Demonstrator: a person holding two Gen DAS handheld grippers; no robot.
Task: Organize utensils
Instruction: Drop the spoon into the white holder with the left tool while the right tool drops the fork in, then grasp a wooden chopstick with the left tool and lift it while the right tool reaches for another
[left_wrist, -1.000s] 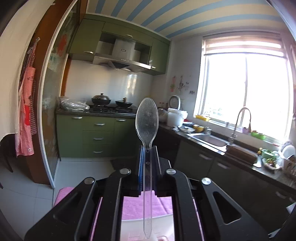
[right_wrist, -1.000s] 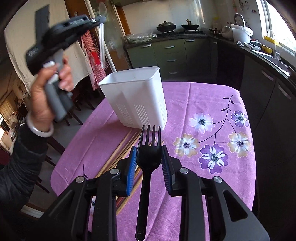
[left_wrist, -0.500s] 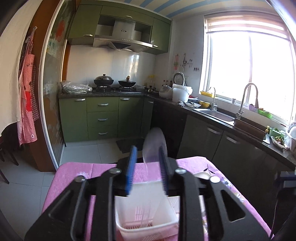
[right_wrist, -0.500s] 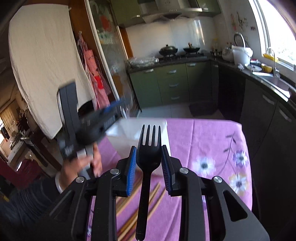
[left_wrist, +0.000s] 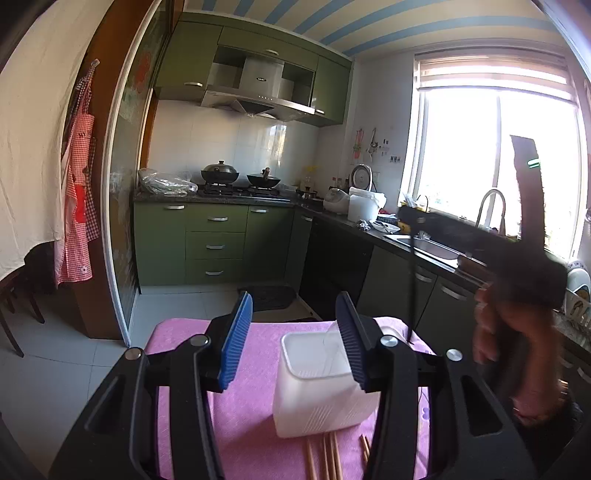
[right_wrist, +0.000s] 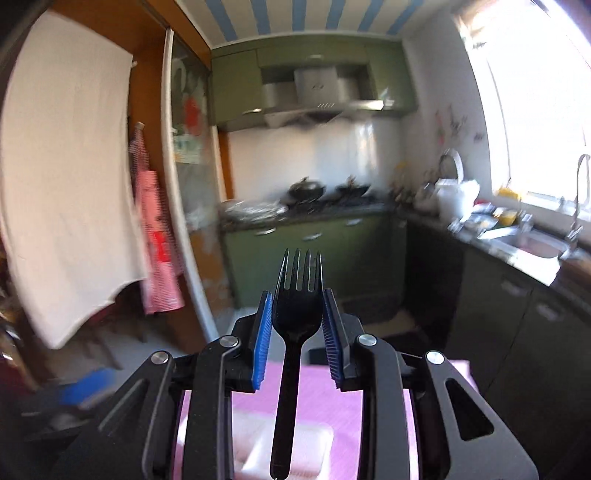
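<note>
My left gripper (left_wrist: 293, 302) hovers above the pink table with its jaws opening and nothing between the blue pads. Just beyond it stands the white utensil holder (left_wrist: 314, 398), with the clear spoon (left_wrist: 332, 350) leaning faintly inside. My right gripper (right_wrist: 297, 295) is shut on a black fork (right_wrist: 297, 314), tines pointing away and handle hanging down. The holder (right_wrist: 288, 443) lies blurred below the fork. In the left wrist view the right gripper (left_wrist: 417, 218) is held high at the right, and the fork (left_wrist: 412, 277) hangs from it over the holder's right side.
Wooden chopsticks (left_wrist: 325, 458) lie on the pink cloth (left_wrist: 251, 406) in front of the holder. A hand (left_wrist: 517, 350) holds the right gripper at the table's right side. Green cabinets, a stove and a sink counter (left_wrist: 424, 247) stand beyond the table.
The left gripper let go of the clear spoon, which dropped into the white holder, and its jaws spread. The right gripper rose and tipped up with the fork, arriving over the holder.
</note>
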